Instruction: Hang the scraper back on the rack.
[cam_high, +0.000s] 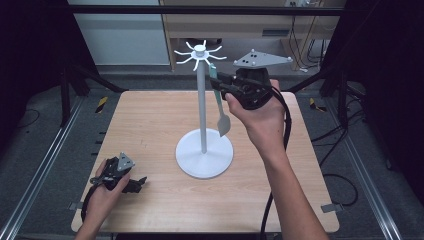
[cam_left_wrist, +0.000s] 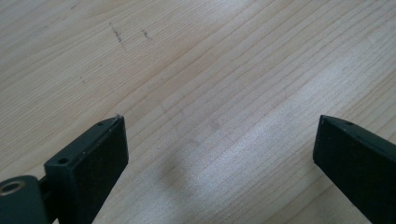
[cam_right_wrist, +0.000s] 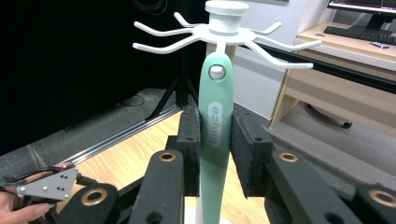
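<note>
Bright overhead light, dark edges, soft focus

Right gripper (cam_high: 216, 84) raised at arm's length, jaws clamped. Left gripper (cam_high: 142, 181) rests low, jaws spread wide, hand (cam_high: 107, 192) around its body.

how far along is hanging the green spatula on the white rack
Done: the spatula has been lifted to the rack top, its handle hole level with a hook. In hand: the right gripper is shut on the handle. Left: confirm it hangs, then release. The left gripper rests open on the table.
</note>
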